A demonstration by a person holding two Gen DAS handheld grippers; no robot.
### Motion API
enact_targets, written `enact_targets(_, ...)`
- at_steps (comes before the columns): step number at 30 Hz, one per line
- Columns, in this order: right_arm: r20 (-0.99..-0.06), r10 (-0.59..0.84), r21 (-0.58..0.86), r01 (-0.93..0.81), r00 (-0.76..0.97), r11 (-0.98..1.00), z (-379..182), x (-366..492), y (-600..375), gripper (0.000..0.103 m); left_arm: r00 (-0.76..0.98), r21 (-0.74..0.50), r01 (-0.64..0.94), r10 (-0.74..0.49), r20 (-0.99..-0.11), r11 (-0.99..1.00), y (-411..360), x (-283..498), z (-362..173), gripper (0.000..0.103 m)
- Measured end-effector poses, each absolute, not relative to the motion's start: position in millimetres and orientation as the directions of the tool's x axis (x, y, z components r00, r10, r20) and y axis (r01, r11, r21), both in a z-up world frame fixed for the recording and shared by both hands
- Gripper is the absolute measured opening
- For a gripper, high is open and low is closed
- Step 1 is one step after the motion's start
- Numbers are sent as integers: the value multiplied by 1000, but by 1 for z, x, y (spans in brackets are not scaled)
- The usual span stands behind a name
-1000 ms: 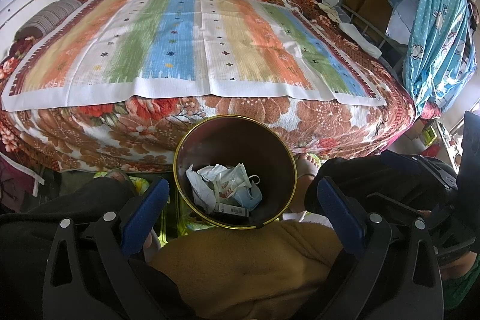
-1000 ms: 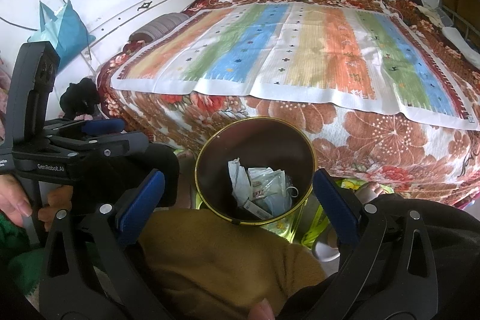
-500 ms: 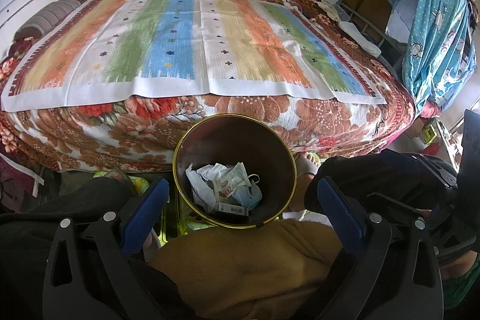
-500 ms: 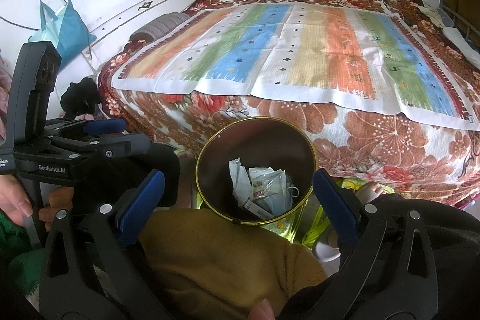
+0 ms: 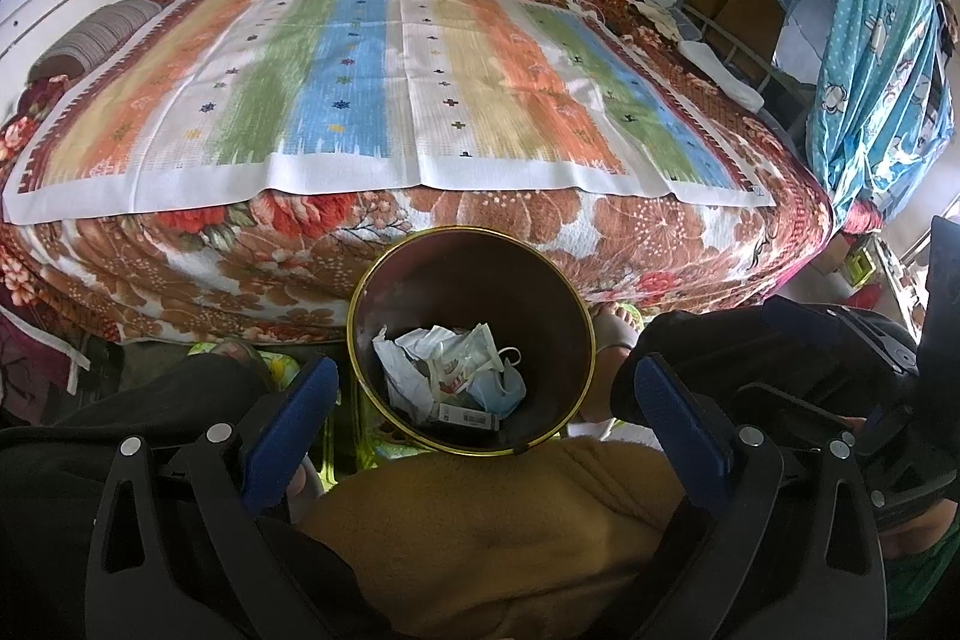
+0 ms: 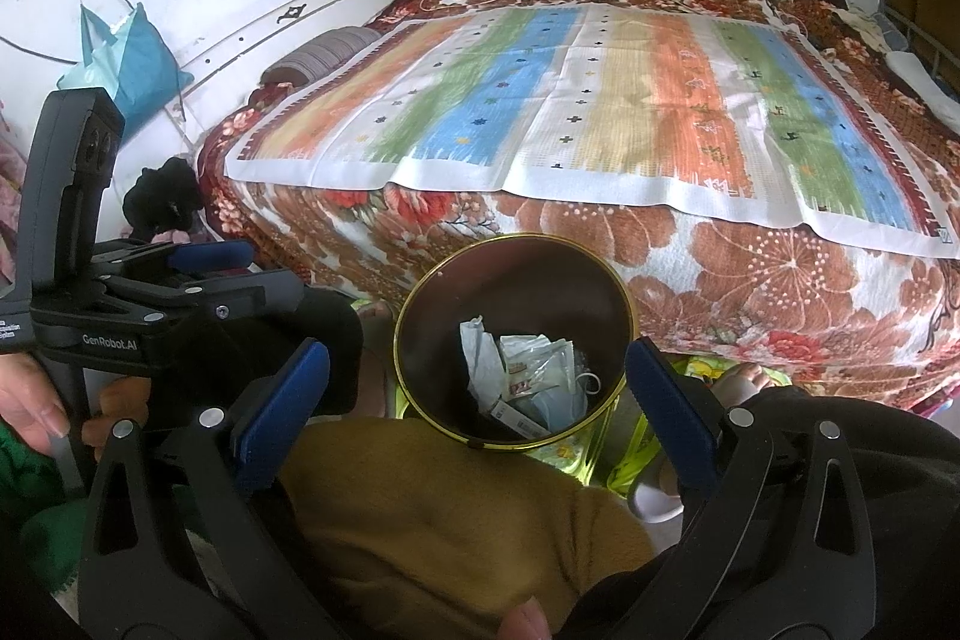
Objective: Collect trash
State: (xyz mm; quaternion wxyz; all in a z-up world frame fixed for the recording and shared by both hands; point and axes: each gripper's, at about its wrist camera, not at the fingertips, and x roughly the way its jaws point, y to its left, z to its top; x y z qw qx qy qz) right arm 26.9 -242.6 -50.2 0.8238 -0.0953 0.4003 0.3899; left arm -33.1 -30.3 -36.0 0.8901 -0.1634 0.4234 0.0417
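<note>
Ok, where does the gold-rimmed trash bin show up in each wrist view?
Left wrist: trash bin sits just below centre, between the open blue fingers, below the bed's edge.
Right wrist: trash bin sits at centre, slightly right, again between that gripper's open fingers.
Shared landmark: the striped cloth spread on the bed behind the bin.

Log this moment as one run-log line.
left gripper: open, empty | right gripper: open, empty | bin: by bed, holds trash | bed top: no trash seen
</note>
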Motion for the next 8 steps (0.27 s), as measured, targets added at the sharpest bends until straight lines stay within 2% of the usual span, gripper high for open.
enact_targets(8,-734,567,157,-719,374,677,-50,27,-243,94,635,-285,-206,-93,-767,936,-35,-42,-44,97)
